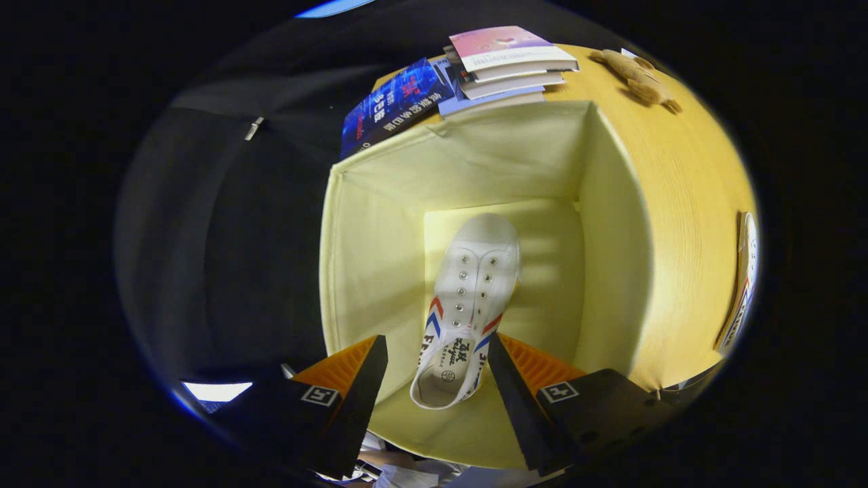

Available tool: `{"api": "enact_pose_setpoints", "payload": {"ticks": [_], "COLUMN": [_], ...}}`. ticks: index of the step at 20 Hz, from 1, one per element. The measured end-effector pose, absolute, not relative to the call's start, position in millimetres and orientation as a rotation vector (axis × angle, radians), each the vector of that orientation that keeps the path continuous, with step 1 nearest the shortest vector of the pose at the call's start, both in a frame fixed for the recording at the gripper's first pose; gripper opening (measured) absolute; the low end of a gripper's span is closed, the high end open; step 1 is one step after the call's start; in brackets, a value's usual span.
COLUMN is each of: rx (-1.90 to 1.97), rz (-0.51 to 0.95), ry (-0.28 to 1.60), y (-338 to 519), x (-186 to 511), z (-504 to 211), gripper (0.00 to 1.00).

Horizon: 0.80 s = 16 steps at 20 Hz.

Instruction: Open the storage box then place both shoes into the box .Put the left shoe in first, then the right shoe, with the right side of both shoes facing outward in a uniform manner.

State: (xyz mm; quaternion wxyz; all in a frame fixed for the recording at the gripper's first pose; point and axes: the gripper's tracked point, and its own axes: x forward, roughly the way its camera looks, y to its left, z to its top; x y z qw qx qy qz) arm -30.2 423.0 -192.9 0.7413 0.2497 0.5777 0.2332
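Claw (437,362) is spread wide, nothing gripped. First shoe (468,298) sits on the storage box (380,224) floor; second shoe (742,285) waits on the counter (678,176). Box walls could easily get clipped, or the facing mismatched.

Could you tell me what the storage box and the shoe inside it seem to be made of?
The storage box looks like pale yellow fabric over stiff panels: matte, with soft creases and seams at the corners. The white shoe on its floor appears to be canvas, matte with metal-looking eyelets and printed stripes. The gripper hovers above it, fingers open.
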Motion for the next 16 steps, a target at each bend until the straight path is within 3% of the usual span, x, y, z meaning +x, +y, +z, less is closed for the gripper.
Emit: {"api": "enact_pose_setpoints", "payload": {"ticks": [2,3,9,13,16], "rx": [0.539,0.527,0.476,0.393,0.284], "rz": [0.533,0.551,0.608,0.510,0.335], "ry": [1.200,1.158,0.890,0.826,0.763], "y": [405,395,305,203,108], "x": [-27,-27,-23,-29,-21], "z": [-179,-170,-115,-137,-174], "gripper": [0.91,0.97,0.97,0.97,0.97]}}
